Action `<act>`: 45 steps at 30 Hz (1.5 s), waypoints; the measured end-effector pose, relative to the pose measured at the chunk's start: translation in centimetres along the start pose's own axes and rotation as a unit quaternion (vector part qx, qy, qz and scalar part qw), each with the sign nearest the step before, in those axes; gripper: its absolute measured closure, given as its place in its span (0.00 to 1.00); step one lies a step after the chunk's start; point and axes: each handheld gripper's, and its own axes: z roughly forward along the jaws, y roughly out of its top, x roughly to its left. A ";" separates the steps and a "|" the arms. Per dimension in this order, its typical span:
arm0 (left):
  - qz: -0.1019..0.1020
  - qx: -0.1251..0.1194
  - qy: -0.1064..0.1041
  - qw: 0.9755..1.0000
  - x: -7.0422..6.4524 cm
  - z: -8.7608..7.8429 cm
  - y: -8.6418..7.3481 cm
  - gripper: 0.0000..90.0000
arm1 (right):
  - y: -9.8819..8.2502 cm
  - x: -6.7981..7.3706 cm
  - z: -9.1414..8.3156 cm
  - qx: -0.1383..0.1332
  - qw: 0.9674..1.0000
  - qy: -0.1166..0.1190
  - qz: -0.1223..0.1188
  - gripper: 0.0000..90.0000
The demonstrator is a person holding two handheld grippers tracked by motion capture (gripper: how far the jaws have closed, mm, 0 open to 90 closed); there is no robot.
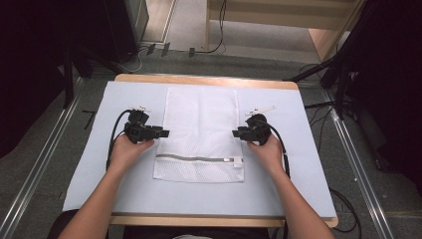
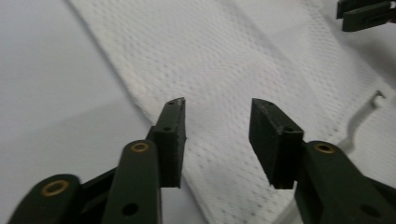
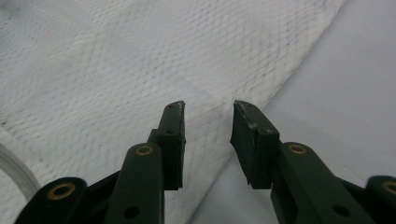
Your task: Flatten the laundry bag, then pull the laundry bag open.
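Flanking bag: both grippers, jaws pointing inward
Left gripper [image 2: 217, 109]: released, mesh bag [image 1: 199, 132] edge under jaws
Right gripper [image 3: 208, 111]: released, opp. bag edge under jaws
Zipper [image 1: 196, 159]: nearer person than both

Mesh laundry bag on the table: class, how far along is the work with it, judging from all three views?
Done: the white mesh laundry bag lies flat on the pale blue table cover, its zipper closed. In hand: the left gripper and right gripper sit at the bag's opposite side edges, jaws open over the mesh, nothing pinched. Left: gripping the edges and whatever handling follows, probably folding.
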 end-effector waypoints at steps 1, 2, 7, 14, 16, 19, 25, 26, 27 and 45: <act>0.000 0.000 0.000 1.000 0.0 0.0 0.0 0.59 | -0.1 0.1 -0.2 -0.004 1.000 0.002 0.003 0.73; 0.003 0.000 -0.001 1.000 -0.2 -0.1 0.0 0.57 | -0.3 0.2 -0.4 -0.006 1.000 0.004 -0.001 0.72; 0.016 -0.003 -0.016 1.000 -0.9 -0.4 0.0 0.51 | -0.7 0.7 -1.0 -0.008 1.000 0.012 -0.008 0.70; 0.039 0.004 -0.027 0.999 -1.9 0.0 0.1 0.50 | -1.3 1.5 -1.9 -0.016 0.999 0.031 -0.014 0.67; 0.046 0.008 -0.031 0.998 -2.2 0.3 0.1 0.49 | -1.4 1.8 -2.3 -0.018 0.999 0.031 -0.017 0.67; 0.051 0.009 -0.038 0.998 -2.8 0.6 0.1 0.49 | -1.8 2.0 -2.8 -0.027 0.999 0.042 -0.017 0.66; 0.066 0.012 -0.055 0.996 -4.1 1.1 0.4 0.49 | -2.7 2.8 -3.5 -0.022 0.998 0.051 -0.018 0.65; 0.073 0.013 -0.054 0.996 -4.3 1.2 0.4 0.48 | -2.8 2.9 -3.6 -0.024 0.998 0.053 -0.020 0.65; 0.076 0.014 -0.054 0.996 -4.6 1.3 0.5 0.45 | -3.0 3.1 -3.7 -0.022 0.998 0.054 -0.019 0.65; 0.094 0.032 -0.088 0.991 -7.8 3.4 1.5 0.41 | -5.4 4.2 -5.1 -0.006 0.999 0.050 -0.019 0.76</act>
